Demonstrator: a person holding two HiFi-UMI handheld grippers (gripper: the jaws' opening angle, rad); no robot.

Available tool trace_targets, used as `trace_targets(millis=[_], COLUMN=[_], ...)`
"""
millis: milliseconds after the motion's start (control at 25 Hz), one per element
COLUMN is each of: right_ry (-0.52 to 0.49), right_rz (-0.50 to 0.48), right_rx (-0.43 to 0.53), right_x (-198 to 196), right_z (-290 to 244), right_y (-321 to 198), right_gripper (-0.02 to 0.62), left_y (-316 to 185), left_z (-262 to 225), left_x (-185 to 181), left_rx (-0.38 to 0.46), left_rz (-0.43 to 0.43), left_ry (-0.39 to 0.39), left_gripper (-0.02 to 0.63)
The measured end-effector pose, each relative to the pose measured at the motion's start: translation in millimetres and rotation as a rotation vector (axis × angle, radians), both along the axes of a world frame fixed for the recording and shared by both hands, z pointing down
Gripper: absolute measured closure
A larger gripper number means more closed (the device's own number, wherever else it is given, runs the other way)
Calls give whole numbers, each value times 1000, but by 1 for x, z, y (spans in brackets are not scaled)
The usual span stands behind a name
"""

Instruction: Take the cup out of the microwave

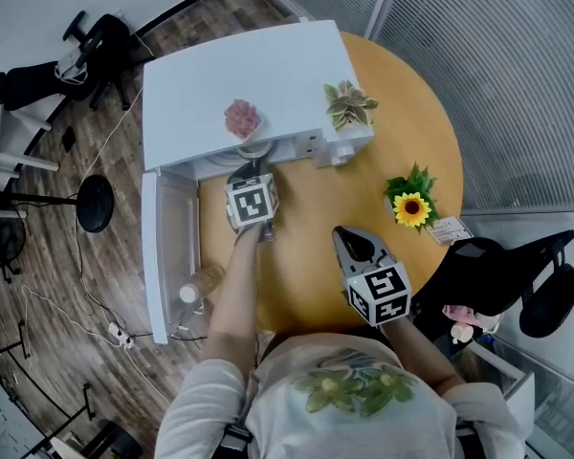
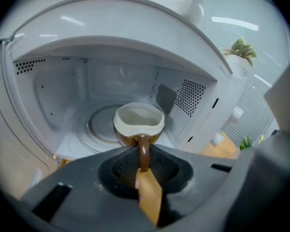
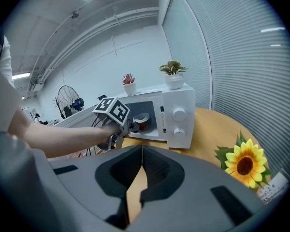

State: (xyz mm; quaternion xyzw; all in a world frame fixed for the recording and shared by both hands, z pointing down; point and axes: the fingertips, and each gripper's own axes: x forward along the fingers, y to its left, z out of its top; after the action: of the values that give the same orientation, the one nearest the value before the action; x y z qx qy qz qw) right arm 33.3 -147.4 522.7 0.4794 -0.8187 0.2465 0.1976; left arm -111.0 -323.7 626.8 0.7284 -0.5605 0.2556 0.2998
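A brown cup (image 2: 138,121) with a white inside hangs at the mouth of the white microwave (image 1: 249,75), just above the front of the glass turntable (image 2: 99,124). My left gripper (image 2: 143,158) is shut on the cup's brown handle (image 2: 143,149), which stands upright between the pads. From the head view, the left gripper (image 1: 252,175) reaches into the opening, and only the cup's rim (image 1: 253,151) shows. The microwave door (image 1: 167,247) hangs open to the left. My right gripper (image 1: 349,242) rests over the round wooden table (image 1: 306,247), shut and empty; its jaws (image 3: 141,153) meet at the tips.
A pink plant (image 1: 242,118) and a green plant (image 1: 349,103) stand on top of the microwave. A sunflower (image 1: 411,207) and a small card (image 1: 448,228) lie on the table's right side. A bottle (image 1: 196,285) sits low beside the open door. Black chairs stand around the table.
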Motion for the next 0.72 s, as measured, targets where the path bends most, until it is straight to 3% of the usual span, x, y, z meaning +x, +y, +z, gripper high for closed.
trace_targets(millis=[720], right_ry=[17], right_rz=[5], right_rx=[47], right_x=[9], right_z=[-17], right_y=[9], right_gripper=[578], left_y=[31], left_z=[-17], left_x=[-2], left_rx=[11], left_rz=[8], left_ry=[5], left_gripper=[548])
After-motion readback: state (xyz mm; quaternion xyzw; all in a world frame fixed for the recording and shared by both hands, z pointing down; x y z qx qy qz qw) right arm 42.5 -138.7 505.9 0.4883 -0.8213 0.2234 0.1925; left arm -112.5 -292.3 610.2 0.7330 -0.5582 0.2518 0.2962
